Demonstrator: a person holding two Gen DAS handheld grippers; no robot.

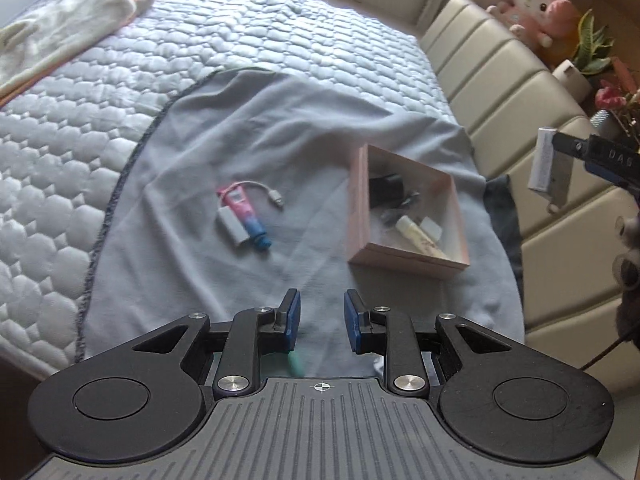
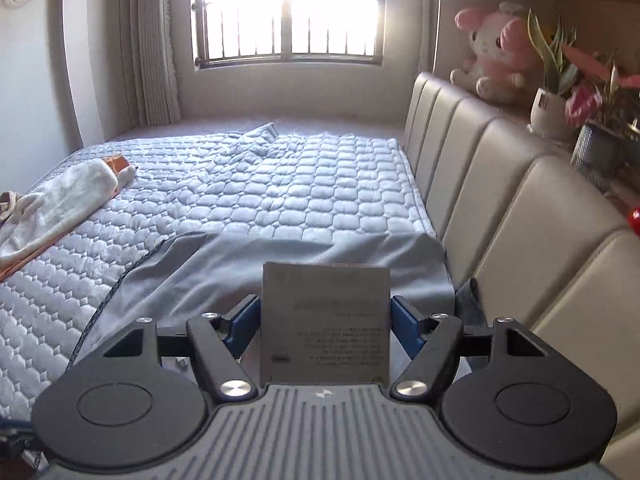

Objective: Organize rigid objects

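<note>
In the left wrist view a pink open box (image 1: pixel 408 258) lies on a grey cloth (image 1: pixel 240 152) on the bed, holding a black item, a cream tube and a white piece. Left of the box lie a pink-and-blue tube (image 1: pixel 248 218), a small white block (image 1: pixel 231 226) and a short white cable (image 1: pixel 268 192). My left gripper (image 1: pixel 322 320) is open and empty, above the cloth just before the box. A green item (image 1: pixel 297 362) peeks from under its left finger. My right gripper (image 2: pixel 325 320) is shut on a flat grey box (image 2: pixel 325 324) with printed text, held in the air; it also shows in the left wrist view (image 1: pixel 546 164).
A beige padded headboard (image 2: pixel 500 184) runs along the right of the bed. On the ledge above it sit a pink plush toy (image 2: pixel 496 52) and potted plants (image 2: pixel 556 80). A white towel (image 1: pixel 52 36) lies at the bed's far left. A window is beyond the bed.
</note>
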